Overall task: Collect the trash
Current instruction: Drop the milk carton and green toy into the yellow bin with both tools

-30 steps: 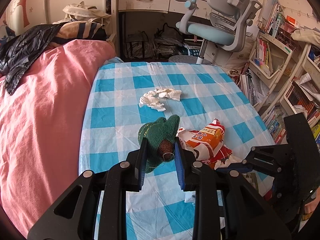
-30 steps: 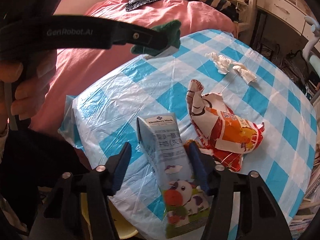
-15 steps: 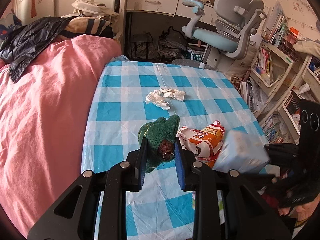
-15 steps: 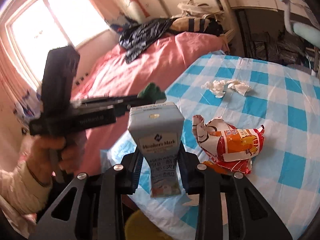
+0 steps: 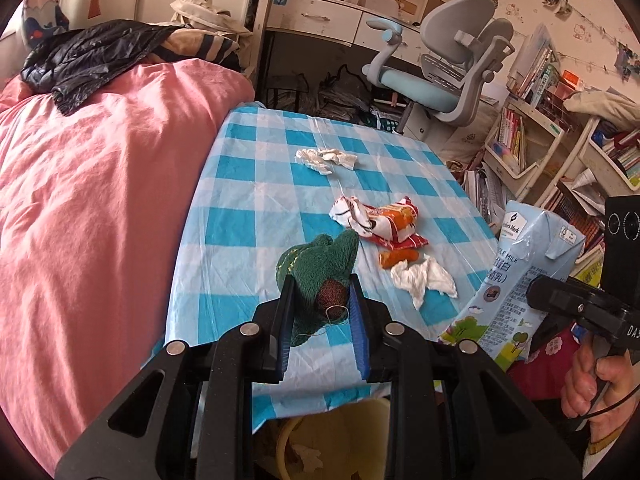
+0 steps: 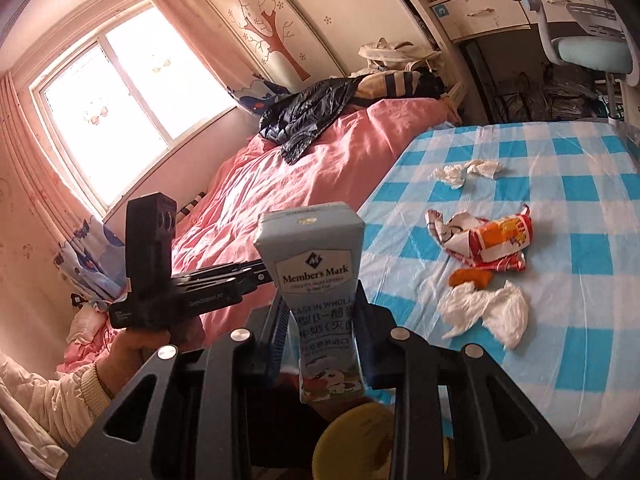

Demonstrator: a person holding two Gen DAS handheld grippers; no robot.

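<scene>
My left gripper (image 5: 320, 300) is shut on a green knitted toy (image 5: 320, 264) and holds it above the near edge of the blue checked table (image 5: 256, 200). My right gripper (image 6: 320, 320) is shut on a light blue milk carton (image 6: 316, 276), held upright off the table's near edge; the carton also shows in the left wrist view (image 5: 520, 280). A yellow bin (image 6: 356, 440) sits below both grippers, and shows in the left wrist view (image 5: 336, 436). On the table lie a red-orange snack bag (image 5: 380, 224), an orange scrap (image 5: 398, 258), a white tissue (image 5: 424, 280) and crumpled tissues (image 5: 324, 157) farther back.
A bed with a pink cover (image 5: 92, 200) runs along the table's left side, with a black jacket (image 5: 88, 56) on it. A grey-blue desk chair (image 5: 440, 68) and a desk stand behind the table. Bookshelves (image 5: 540, 140) crowd the right side.
The right gripper has lifted the milk carton off the table and carried it back over the near edge, uncovering the orange scrap and white tissue. The left gripper has drawn back, still holding the toy.
</scene>
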